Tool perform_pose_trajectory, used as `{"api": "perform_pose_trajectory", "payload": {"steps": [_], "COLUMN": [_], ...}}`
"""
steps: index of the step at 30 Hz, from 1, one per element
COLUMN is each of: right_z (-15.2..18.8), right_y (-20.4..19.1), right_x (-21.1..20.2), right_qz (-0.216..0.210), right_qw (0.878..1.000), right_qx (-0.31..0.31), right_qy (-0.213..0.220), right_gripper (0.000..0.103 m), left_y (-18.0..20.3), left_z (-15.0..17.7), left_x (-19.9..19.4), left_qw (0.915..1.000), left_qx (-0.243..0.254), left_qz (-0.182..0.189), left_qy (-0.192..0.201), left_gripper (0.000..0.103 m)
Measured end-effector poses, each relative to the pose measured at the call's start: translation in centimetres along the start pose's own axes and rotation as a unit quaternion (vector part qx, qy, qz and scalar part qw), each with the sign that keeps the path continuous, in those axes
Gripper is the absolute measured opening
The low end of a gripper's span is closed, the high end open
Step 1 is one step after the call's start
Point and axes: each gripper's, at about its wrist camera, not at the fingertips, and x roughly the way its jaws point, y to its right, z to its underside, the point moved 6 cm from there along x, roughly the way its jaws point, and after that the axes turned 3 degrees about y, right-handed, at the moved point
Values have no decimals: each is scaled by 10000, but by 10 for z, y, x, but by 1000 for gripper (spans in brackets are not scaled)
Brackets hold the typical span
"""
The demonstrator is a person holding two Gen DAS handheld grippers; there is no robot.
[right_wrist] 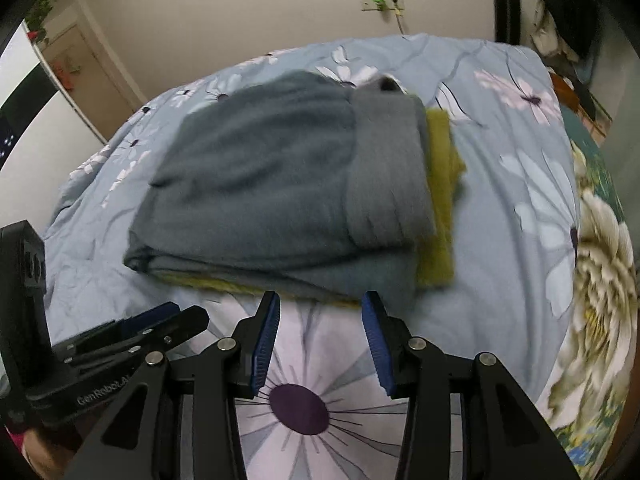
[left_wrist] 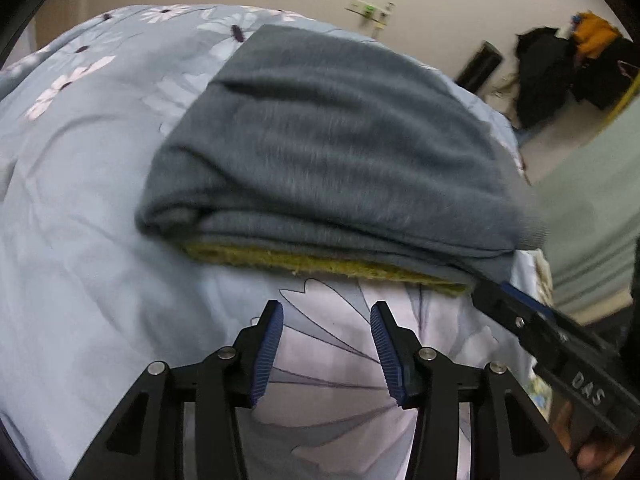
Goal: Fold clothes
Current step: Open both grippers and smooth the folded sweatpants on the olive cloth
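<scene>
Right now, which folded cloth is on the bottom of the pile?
The yellow-green one. It lies under the grey garment, only its edges peeking out.

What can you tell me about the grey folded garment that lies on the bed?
The grey folded knit garment looks like soft, slightly fuzzy fabric, folded into a thick, roughly rectangular bundle of several layers. A lighter grey ribbed band, perhaps a hem or a cuff, is folded across its right part in the right wrist view. It lies flat on an olive-yellow folded cloth, which sticks out under its near and right edges. Both rest on the light blue flowered bedcover. Neither gripper touches it.
</scene>
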Motion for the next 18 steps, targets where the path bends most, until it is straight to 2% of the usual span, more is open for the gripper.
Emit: {"api": "perform_pose_trajectory", "payload": {"steps": [3,6,9,14,18], "right_z": [5,8,11,11,11], "right_y": [11,18,25,27,25], "right_x": [8,22,35,43,47], "right_qz": [178,160,326,469,582], "right_qw": [9998,9996,9988,9987,9981], "right_qx": [80,247,355,183,49], "right_qy": [18,2,-71,18,176], "right_gripper": [44,44,44,44,49], "left_y": [3,4,4,4,4], "left_z": [2,4,5,4,5], "left_x": [12,22,28,36,38], "left_qw": [9993,9981,9972,9954,9951], "left_qx": [105,222,258,295,302], "left_qz": [-268,-476,-531,-629,-630], "left_qy": [222,336,453,657,700], "left_gripper": [50,60,64,74,76]}}
